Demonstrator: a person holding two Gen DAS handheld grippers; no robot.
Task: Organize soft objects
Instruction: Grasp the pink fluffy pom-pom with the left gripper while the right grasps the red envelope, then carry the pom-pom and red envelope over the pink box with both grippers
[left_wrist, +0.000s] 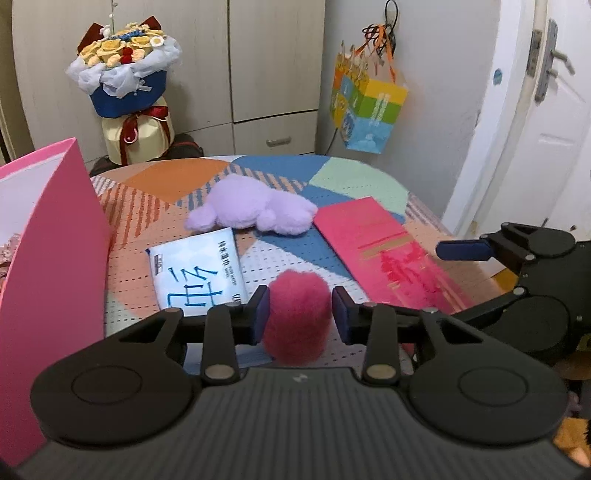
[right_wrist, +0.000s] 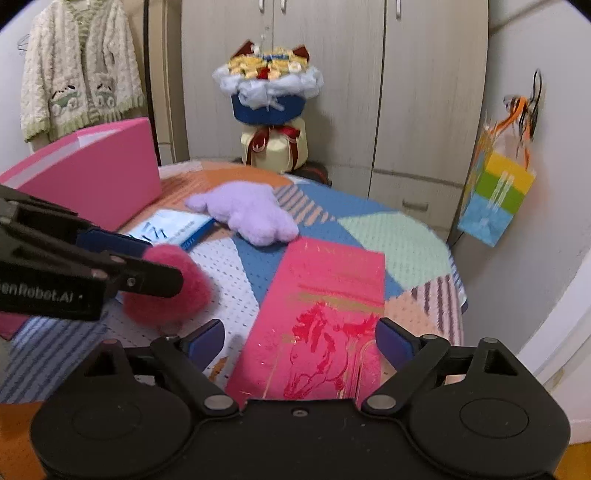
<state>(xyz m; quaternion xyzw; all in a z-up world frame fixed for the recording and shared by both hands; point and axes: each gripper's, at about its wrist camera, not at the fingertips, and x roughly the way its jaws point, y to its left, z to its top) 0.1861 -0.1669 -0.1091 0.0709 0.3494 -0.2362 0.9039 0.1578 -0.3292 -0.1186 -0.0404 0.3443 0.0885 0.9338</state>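
Pink pompom (left_wrist: 296, 316) sits between left tool (left_wrist: 301, 314) pads (gap unclear); right tool (right_wrist: 299, 341) spread wide.

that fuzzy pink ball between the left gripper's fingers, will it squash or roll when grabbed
The pink ball looks like fluffy fibre, so it will probably squash and spring back. It is likely light for its size. Its rounded shape could let it roll on the tablecloth, though the fuzz should grip the left gripper pads well.
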